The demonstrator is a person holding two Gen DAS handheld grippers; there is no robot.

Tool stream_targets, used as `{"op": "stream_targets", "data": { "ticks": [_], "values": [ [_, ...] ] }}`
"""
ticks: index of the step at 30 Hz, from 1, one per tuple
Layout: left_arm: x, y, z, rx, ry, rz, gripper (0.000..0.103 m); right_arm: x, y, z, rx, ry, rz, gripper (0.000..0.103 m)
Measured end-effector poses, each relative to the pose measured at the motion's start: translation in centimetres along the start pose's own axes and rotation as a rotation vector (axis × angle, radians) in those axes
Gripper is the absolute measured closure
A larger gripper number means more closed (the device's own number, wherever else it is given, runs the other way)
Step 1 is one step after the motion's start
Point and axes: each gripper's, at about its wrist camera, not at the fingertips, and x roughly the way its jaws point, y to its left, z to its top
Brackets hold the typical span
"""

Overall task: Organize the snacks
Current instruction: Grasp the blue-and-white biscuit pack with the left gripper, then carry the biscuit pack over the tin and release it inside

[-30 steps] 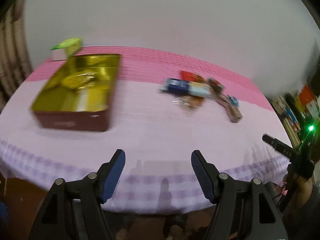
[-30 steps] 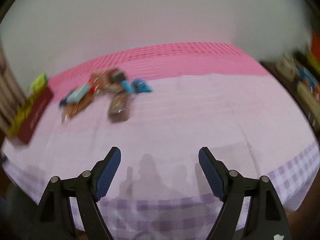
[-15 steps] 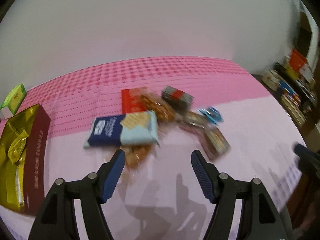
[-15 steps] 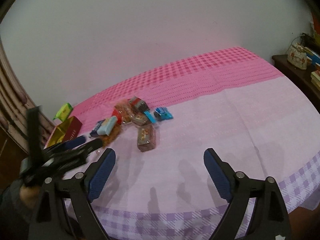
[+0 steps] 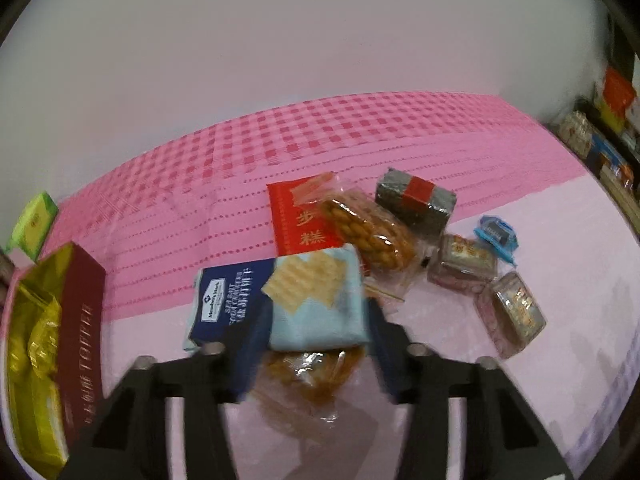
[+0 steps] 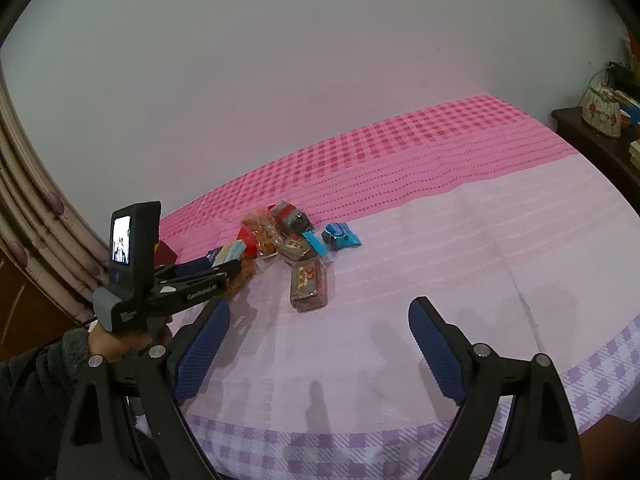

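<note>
A heap of snacks lies on the pink tablecloth (image 5: 400,132). My left gripper (image 5: 314,354) is open, its fingers on either side of a blue and pale cracker pack (image 5: 276,304) and an orange snack bag (image 5: 312,376) beneath it. Behind lie a red packet (image 5: 296,220), a clear bag of golden biscuits (image 5: 368,232) and a grey and red block (image 5: 416,200). My right gripper (image 6: 320,344) is open and empty above the bare cloth, near a brown clear-wrapped cake (image 6: 308,284). The left gripper also shows in the right wrist view (image 6: 228,272).
An open gold-lined dark red tin (image 5: 80,320) stands at the left, a green box (image 5: 34,226) behind it. Two clear-wrapped cakes (image 5: 512,316) and a small blue packet (image 5: 496,236) lie right of the heap. A dark side table (image 6: 600,148) with clutter stands at the right.
My left gripper has swung right from the tin and moved in onto the snack heap, now straddling the cracker pack. My right gripper has pulled back and holds over the bare cloth.
</note>
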Motion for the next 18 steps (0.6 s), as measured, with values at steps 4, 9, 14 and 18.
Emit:
{"op": "stream_targets", "data": {
  "ticks": [4,9,14,18],
  "values": [
    [-1.7,0.4,0.3,0.05,-0.019,0.012,0.079,-0.2,0.2,0.1,-0.002,-0.001,0.007,0.013],
    [-5.2,1.7,1.3,0.036,-0.08,0.023,0.089,-0.7,0.6,0.3,-0.011,-0.002,0.008,0.013],
    [-9.2,3.8,2.4,-0.01,-0.138,0.018,0.089,-0.8,1.0,0.2,-0.015,-0.002,0.015,0.013],
    [-13.3,4.9,2.9,-0.056,-0.203,-0.008,0.089,-1.1,1.5,0.2,-0.033,-0.008,0.017,0.013]
  ]
}}
